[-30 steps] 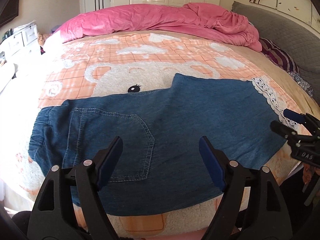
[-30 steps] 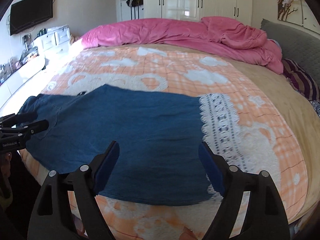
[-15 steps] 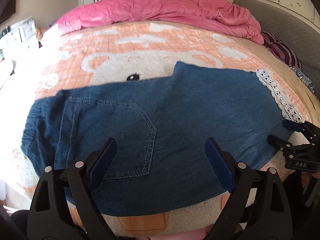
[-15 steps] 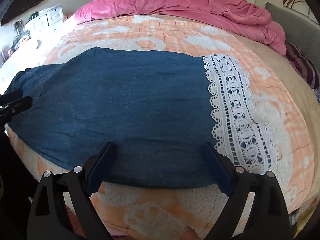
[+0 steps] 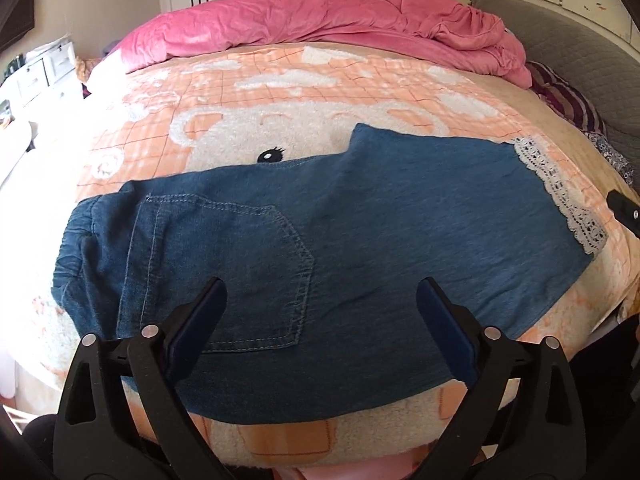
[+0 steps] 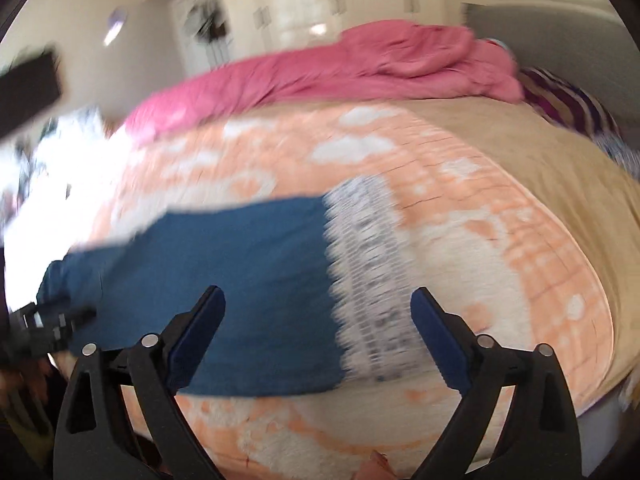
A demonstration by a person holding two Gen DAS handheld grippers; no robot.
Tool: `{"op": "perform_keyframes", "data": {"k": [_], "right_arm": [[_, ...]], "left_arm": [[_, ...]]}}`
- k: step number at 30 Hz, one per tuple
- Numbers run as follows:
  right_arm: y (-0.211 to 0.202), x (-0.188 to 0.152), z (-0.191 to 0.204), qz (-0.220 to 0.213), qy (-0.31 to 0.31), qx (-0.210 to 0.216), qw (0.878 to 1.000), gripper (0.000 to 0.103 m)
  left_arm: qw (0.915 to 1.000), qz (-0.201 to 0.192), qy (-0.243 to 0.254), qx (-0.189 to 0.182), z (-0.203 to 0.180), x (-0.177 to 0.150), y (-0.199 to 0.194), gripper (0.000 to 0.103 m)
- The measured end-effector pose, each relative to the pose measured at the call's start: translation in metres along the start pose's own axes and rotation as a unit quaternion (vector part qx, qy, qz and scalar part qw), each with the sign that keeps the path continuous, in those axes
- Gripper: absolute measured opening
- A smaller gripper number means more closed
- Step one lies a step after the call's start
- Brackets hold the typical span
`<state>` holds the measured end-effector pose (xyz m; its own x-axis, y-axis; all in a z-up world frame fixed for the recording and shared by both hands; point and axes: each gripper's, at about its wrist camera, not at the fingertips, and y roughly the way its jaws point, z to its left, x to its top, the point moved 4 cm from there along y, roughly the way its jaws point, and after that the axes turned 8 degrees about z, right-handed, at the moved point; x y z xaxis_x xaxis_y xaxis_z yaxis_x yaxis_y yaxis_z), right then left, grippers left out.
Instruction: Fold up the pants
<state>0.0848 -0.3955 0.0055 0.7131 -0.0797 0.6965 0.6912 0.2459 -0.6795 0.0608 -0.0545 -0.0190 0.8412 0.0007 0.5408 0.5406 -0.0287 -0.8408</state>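
The bed [image 5: 520,92] carries an orange-and-white fleece blanket [image 5: 280,96], with a pink duvet [image 5: 320,20] bunched along its far side. On the blanket, near the front edge, the blue denim pants [image 5: 360,220] lie flat and folded over — back pocket [image 5: 240,272] facing up at the left end, white lace hem [image 5: 560,188] at the right end.

The left tool [image 5: 322,316] hovers above the pocket end, its jaws spread wide, having just been opening; nothing is between them and the pads touch no cloth. The right tool [image 6: 318,324] hangs over the lace end — that view is blurred — its jaws likewise wide apart after just opening, gripping nothing. Its tip shows at the right edge of the left view.
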Motion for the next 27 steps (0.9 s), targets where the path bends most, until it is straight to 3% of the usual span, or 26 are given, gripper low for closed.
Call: {"op": "perform_keyframes", "data": {"k": [4,10,19,27], "right_arm": [[-0.016,0.011,-0.040,-0.030,0.081,0.000,0.996,0.096],[-0.022,0.018,-0.080,-0.039,0.144,-0.003,0.989,0.097],[-0.014,0.013,-0.078,-0.018,0.134,-0.008,0.991,0.098],[0.003,0.005,-0.066,0.018,0.115,0.001,0.993,0.098]], "left_arm": [[0.9996,-0.005,0.023,-0.015,-0.018,0.011,-0.009,0.094],[0.9970,-0.010,0.072,-0.025,-0.064,0.037,-0.008,0.094],[0.9912,-0.024,0.116,-0.059,-0.129,0.076,-0.004,0.094],[0.9877,-0.023,0.143,-0.060,-0.160,0.102,0.013,0.094]]}}
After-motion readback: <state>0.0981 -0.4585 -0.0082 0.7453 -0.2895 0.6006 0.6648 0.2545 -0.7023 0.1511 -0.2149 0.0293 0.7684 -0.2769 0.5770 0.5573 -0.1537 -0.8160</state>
